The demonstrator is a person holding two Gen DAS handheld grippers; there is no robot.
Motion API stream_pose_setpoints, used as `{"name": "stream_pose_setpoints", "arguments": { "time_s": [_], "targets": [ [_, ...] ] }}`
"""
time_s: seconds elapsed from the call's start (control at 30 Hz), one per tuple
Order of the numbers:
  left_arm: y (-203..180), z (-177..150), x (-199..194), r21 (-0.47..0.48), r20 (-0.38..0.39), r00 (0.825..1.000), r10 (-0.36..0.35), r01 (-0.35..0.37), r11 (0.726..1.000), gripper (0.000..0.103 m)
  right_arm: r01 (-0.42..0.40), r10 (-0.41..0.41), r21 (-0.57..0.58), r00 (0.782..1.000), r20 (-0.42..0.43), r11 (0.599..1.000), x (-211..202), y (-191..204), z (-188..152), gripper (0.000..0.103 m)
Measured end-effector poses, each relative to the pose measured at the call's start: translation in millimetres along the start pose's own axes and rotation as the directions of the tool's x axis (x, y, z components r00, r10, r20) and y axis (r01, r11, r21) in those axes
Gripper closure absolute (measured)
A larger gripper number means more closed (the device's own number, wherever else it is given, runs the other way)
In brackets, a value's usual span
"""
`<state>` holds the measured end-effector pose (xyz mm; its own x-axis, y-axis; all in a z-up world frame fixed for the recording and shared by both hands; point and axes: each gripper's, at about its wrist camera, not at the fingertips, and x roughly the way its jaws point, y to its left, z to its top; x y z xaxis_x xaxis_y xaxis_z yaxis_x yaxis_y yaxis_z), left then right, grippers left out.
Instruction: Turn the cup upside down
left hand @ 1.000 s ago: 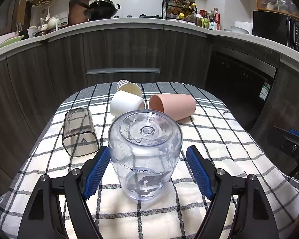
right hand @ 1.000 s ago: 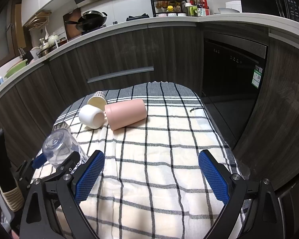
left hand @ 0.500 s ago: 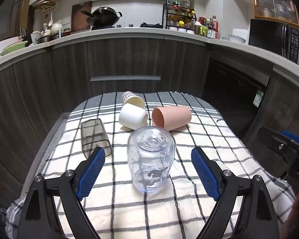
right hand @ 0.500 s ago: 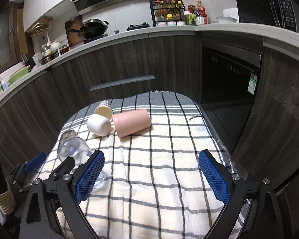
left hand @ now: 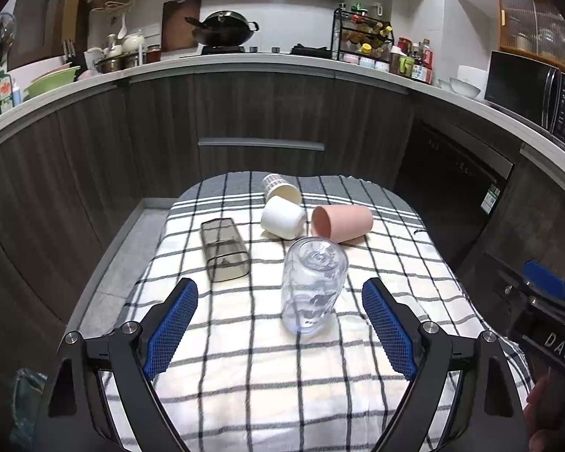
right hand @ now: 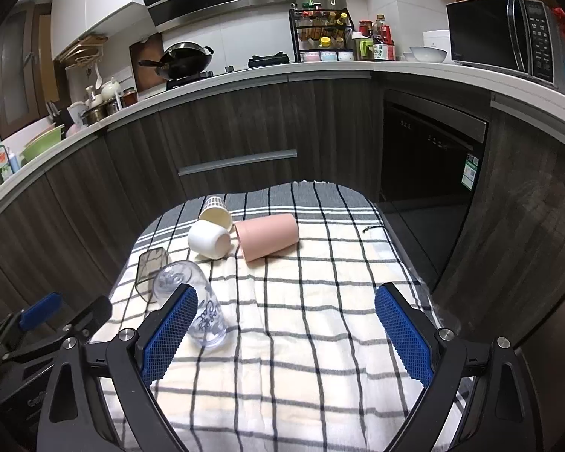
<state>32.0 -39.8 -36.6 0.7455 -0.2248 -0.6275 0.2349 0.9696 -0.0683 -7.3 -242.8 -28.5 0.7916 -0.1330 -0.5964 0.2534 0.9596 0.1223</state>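
A clear plastic cup (left hand: 312, 286) stands upside down on the checked cloth (left hand: 282, 376), base up. It also shows in the right wrist view (right hand: 192, 301), partly behind the left finger. My left gripper (left hand: 280, 329) is open and empty, pulled back from the cup and a little above the cloth. My right gripper (right hand: 286, 333) is open and empty over the cloth's right half. A pink cup (left hand: 341, 222), a white cup (left hand: 282, 218), a patterned paper cup (left hand: 280, 188) and a smoky square cup (left hand: 224, 248) lie on their sides.
The cloth covers a small table (left hand: 132, 241) in front of dark kitchen cabinets (left hand: 260, 120). A dishwasher door (right hand: 429, 158) is at the right. The right gripper's body (left hand: 546, 312) shows at the right edge of the left wrist view.
My left gripper has drawn back and up from the clear cup, which stays standing upside down. The right gripper has risen slightly.
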Motion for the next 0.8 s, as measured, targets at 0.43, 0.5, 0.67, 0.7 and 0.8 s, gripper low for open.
{"name": "stream_pose_setpoints", "arguments": {
  "time_s": [0.43, 0.5, 0.67, 0.7, 0.8],
  "targets": [
    [26, -1, -25, -0.073, -0.028, 0.999, 0.016, -0.018, 0.997, 0.014, 0.017, -0.017, -0.04, 1.0, 0.007, 0.999, -24, 21, 8, 0.008],
    [29, -2, -30, -0.077, -0.026, 0.999, 0.019, -0.021, 0.997, 0.014, 0.017, -0.017, -0.045, 1.0, 0.004, 0.999, -26, 23, 9, 0.008],
    [31, 0, -38, -0.082, -0.017, 0.999, 0.03, -0.032, 0.996, 0.014, 0.029, -0.029, -0.048, 1.0, 0.003, 0.998, -35, 28, 8, 0.008],
    [31, 1, -40, -0.084, -0.016, 0.999, 0.03, -0.031, 0.996, 0.014, 0.033, -0.033, -0.046, 0.999, 0.007, 0.998, -37, 28, 8, 0.008],
    [32, 2, -44, -0.084, -0.015, 0.999, 0.032, -0.033, 0.996, 0.014, 0.044, -0.043, -0.047, 0.999, 0.026, 0.998, -45, 30, 8, 0.008]
  ]
}}
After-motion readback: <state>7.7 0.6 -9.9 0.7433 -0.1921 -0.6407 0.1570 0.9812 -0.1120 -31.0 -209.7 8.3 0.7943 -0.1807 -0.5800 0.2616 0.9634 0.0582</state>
